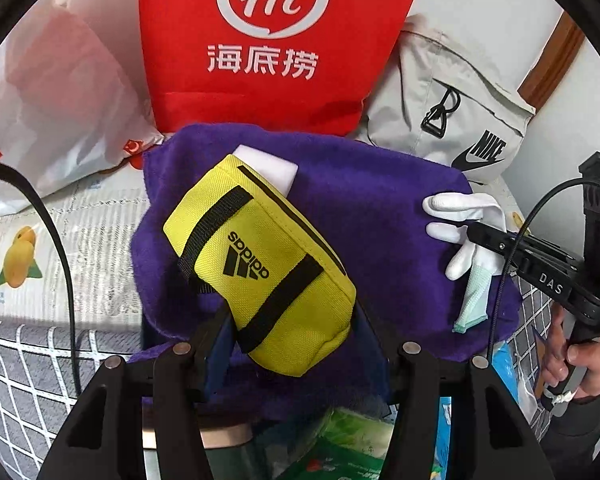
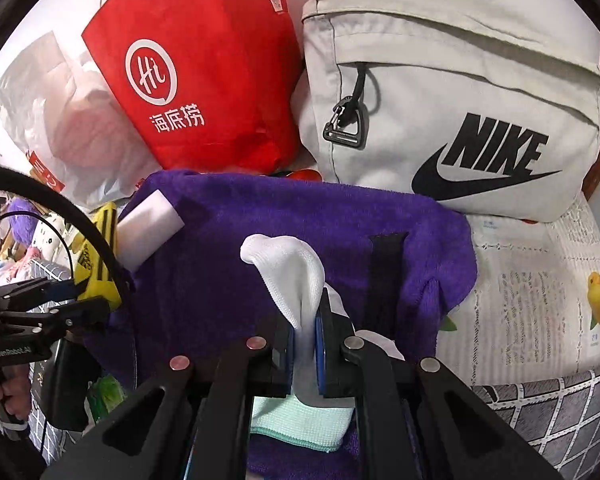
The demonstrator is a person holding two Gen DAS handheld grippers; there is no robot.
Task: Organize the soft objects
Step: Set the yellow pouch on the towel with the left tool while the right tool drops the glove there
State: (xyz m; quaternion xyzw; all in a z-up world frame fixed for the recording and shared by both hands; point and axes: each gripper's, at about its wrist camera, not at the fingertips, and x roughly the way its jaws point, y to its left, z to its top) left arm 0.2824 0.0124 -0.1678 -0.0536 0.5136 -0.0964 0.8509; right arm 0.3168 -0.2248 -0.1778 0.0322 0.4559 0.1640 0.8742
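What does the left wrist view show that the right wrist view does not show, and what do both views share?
Only the left wrist view shows the full yellow Adidas pouch between the left gripper's jaws and the whole right gripper from outside, pinching the white glove.

Only the right wrist view shows the glove pressed between blue pads, and the whole Nike bag.

Both share the purple towel, the white block, the red bag and the printed sheet.
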